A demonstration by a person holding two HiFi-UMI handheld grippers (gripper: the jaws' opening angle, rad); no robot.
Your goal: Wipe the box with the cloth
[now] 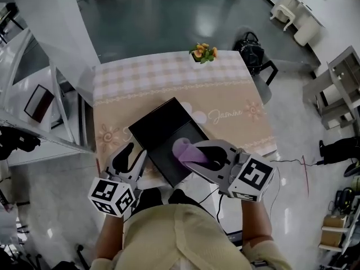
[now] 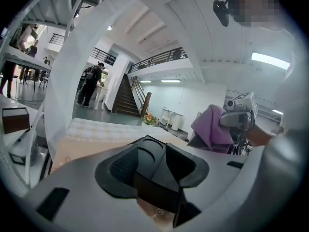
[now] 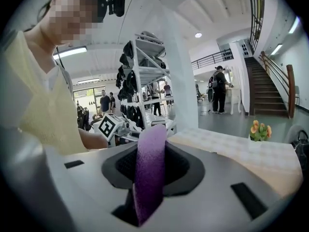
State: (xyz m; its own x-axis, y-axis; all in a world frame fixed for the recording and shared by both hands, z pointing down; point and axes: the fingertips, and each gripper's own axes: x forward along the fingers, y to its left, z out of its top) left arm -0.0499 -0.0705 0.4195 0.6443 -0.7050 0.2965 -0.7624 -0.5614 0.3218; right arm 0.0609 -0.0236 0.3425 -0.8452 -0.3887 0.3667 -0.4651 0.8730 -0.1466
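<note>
Left gripper (image 1: 134,156): fingers set wide, clamped on the near-left corner of the black box (image 1: 163,133), which sits on the counter (image 1: 169,77). Right gripper (image 1: 198,155): fingers pinch the purple cloth (image 1: 181,148) over the box's near-right part. Step: wiping. Next, likely: lower cloth, 1 stroke across the box top.

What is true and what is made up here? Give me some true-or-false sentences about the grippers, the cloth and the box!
1. The right gripper holds a purple cloth. True.
2. The box is white. False: it is black.
3. The flowers stand at the far edge of the table. True.
4. The left gripper holds the cloth. False: it has a corner of the box between its jaws.
</note>
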